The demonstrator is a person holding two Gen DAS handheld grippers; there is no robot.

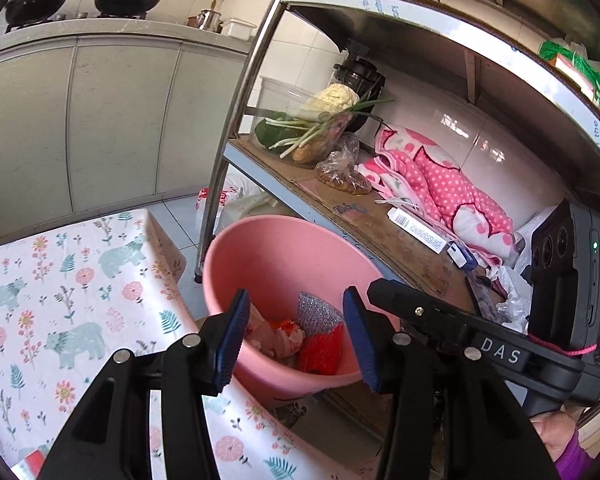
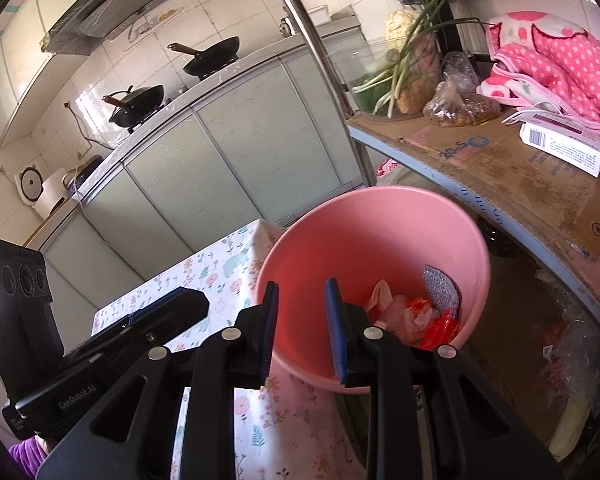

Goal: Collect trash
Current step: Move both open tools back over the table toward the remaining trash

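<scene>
A pink plastic bucket (image 1: 284, 256) stands beside the table corner, under the shelf. Inside lie crumpled pale paper (image 1: 278, 340), a red wrapper (image 1: 322, 350) and a silvery bubble-foil piece (image 1: 318, 314). My left gripper (image 1: 296, 332) hovers over the bucket's near rim, jaws wide apart and empty. In the right wrist view the same bucket (image 2: 380, 232) holds that trash (image 2: 412, 316). My right gripper (image 2: 302, 330) sits above the bucket's left rim, its jaws a little apart with nothing between them. The right gripper's body (image 1: 480, 344) shows at the right of the left wrist view, the left one's body (image 2: 112, 348) at the left of the right wrist view.
A table with a floral bear-print cloth (image 1: 60, 300) lies left of the bucket. A metal shelf (image 1: 340, 208) lined with cardboard carries a pink dotted blanket (image 1: 440, 184), a white box (image 1: 418, 230), a food bag (image 1: 342, 172) and vegetables (image 1: 320, 120). Cabinets with woks stand behind.
</scene>
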